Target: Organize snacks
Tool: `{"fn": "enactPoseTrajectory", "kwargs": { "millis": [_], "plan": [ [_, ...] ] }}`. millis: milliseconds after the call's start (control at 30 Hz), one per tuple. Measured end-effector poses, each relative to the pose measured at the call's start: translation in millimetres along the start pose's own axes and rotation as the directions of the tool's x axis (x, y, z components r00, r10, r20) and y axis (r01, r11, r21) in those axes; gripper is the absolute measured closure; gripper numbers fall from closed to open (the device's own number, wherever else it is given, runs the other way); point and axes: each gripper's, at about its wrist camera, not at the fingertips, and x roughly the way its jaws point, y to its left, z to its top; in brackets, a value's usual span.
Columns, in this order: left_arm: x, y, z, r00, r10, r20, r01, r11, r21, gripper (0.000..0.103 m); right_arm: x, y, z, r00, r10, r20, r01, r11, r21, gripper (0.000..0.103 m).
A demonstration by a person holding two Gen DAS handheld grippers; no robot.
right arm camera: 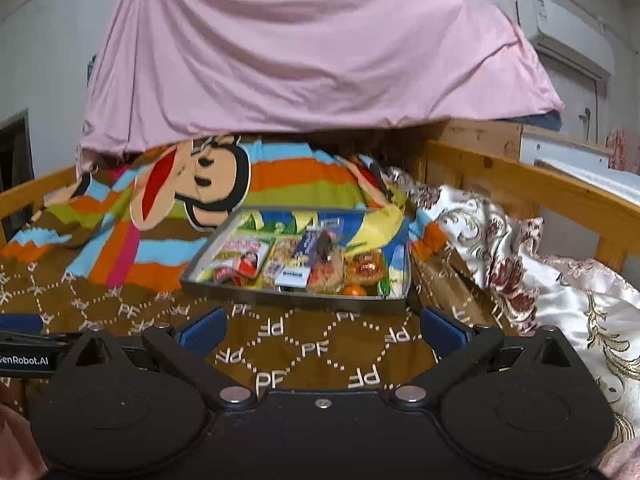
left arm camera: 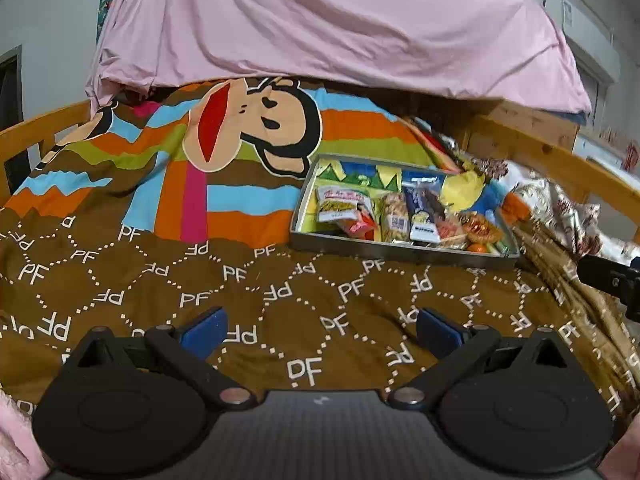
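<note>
Since the snacks [right arm camera: 296, 264] were mostly sealed film packets, I judged them light, crinkly and slippery, easy to crush if pinched flat across the middle. Best hold looked like a packet's edge or crimped seam, jaws closing across the thin side. The orange ball [right arm camera: 354, 290] at the tray's near edge looked round and firm; it would likely roll, so take it across its widest part.

Tray [right arm camera: 288, 300] was a shallow grey rectangular box with a low rim, printed lining in blue, green and yellow. It sat on the brown "PF" quilt [right arm camera: 304, 356], centre of the right wrist frame and centre-right of the left wrist frame. Contents were piled loosely, touching and overlapping: a red-and-white packet [right arm camera: 244, 254] at left, a dark blue packet [right arm camera: 310, 246] in the middle, an orange-brown wrapped item [right arm camera: 362, 266] at right. Labels were too blurred to read.

Left gripper [left arm camera: 320, 332] was spread wide with nothing between its blue pads [left arm camera: 204, 332], low in the frame, well short of the tray. Right gripper [right arm camera: 320, 332] was likewise spread wide and empty, nearer the tray, just short of its front rim. Soft bedding under the tray meant it could tilt if pressed on one side.
</note>
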Motion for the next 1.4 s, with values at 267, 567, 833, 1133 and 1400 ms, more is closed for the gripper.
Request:
{"fn": "enactPoseTrajectory", "kwargs": {
  "millis": [267,567,833,1133,1400],
  "plan": [
    [5.2,1.7,-2.1,0.999,0.023,-0.041,-0.023,1.0,-0.005,0.001,12.7,6.3,-3.5,0.997,0.007,-0.072,-0.01,0.999,-0.037,0.001],
    [14.4,1.0,-3.3,0.994,0.028,-0.105,-0.027,1.0,0.01,0.001,28.2,10.9,-8.3,0.986,-0.008,-0.168,-0.002,0.998,-0.061,0.001],
    [17.3,-0.8,-4.7,0.99,0.036,-0.133,-0.034,0.999,0.022,0.001,30.4,12.0,-9.2,0.983,-0.013,-0.185,-0.001,0.997,-0.076,0.001],
    [18.4,-1.1,-5.1,0.989,0.039,-0.141,-0.035,0.999,0.03,0.001,31.0,10.8,-9.2,0.982,-0.014,-0.188,0.0,0.997,-0.072,0.001],
    [18.7,-0.6,-5.1,0.989,0.039,-0.141,-0.035,0.999,0.03,0.001,31.3,10.0,-9.5,0.982,-0.014,-0.189,0.001,0.997,-0.071,0.001]
  ]
}}
